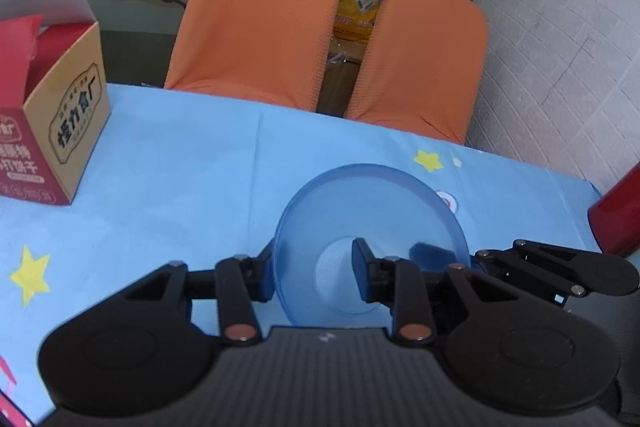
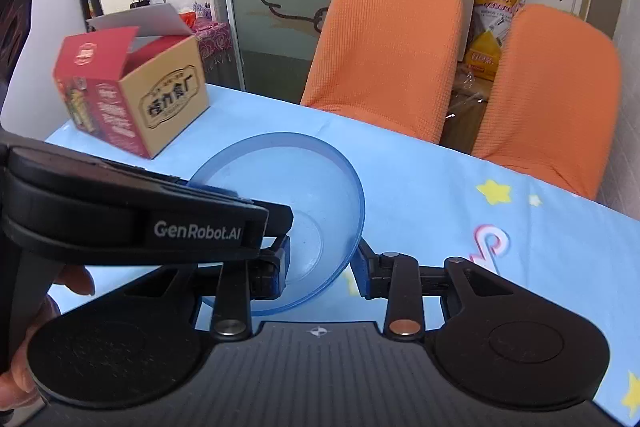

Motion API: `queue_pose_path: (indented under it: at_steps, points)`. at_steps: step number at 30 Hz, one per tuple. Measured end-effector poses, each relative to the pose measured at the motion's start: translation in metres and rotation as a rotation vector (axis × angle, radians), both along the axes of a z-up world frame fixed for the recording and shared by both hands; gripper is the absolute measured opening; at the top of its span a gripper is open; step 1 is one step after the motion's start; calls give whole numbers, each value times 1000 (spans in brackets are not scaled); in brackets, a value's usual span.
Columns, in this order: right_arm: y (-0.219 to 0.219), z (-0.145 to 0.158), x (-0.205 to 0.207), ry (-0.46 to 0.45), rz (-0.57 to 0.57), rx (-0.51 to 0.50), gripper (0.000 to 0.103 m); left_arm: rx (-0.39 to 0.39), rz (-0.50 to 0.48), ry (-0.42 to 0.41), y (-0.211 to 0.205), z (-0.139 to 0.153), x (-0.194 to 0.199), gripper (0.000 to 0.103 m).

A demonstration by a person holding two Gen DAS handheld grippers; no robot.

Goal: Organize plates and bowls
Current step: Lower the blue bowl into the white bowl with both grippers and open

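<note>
A translucent blue bowl [image 1: 372, 211] sits on the blue star-print tablecloth [image 1: 180, 167]. My left gripper [image 1: 314, 273] straddles the bowl's left rim, one finger outside and one inside, jaws apart. In the right wrist view the same bowl [image 2: 288, 183] has its right rim between my right gripper's [image 2: 322, 263] fingers, one inside and one outside, also apart. The left gripper's body [image 2: 140, 219] crosses that view over the bowl's left side. The right gripper's fingers [image 1: 552, 263] show at the right in the left wrist view.
An open red and tan carton [image 1: 52, 131] stands on the table at the left, and it also shows in the right wrist view [image 2: 136, 95]. Two orange chairs [image 1: 260, 15] stand behind the table's far edge. A red object [image 1: 620, 219] is at the right edge.
</note>
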State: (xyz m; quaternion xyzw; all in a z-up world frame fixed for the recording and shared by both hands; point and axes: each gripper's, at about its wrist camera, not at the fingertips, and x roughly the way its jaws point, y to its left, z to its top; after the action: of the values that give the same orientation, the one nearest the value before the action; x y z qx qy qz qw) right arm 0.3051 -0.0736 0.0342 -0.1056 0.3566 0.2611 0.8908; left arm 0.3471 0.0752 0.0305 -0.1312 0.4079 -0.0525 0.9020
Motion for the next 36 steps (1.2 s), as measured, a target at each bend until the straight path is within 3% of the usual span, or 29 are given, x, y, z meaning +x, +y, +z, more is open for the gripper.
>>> queue_pose_path:
  at_steps: [6,14,26,27,29,30,32,36]
  points:
    - [-24,16,-78,-41,-30,-6,70,-24,-31,-30,-32,17,-72,30]
    - [-63,3,-156,-27,-106,8,80,-45,-115,-20,-81,5,-154,31]
    - [-81,-27,-196,-43,-148,61,89,14,-169,-21,-111,-21,-191,34]
    - [-82,-29,-198,-48,-147,70,89,19,-169,-23,-111,-22,-191,37]
    - [-88,-32,-204,-68,-153,85,89,13,-182,-34,-110,-24,-193,69]
    - [-90,-32,-206,-81,-159,93,91,-6,-188,-38,-109,-25,-195,70]
    - [-97,-31,-216,-117,-201,104,103,-6,-177,-59,-107,-21,-200,71]
    - [-117,-30,-236,-156,-275,192,103,-41,-120,-141,-94,-10,-215,74]
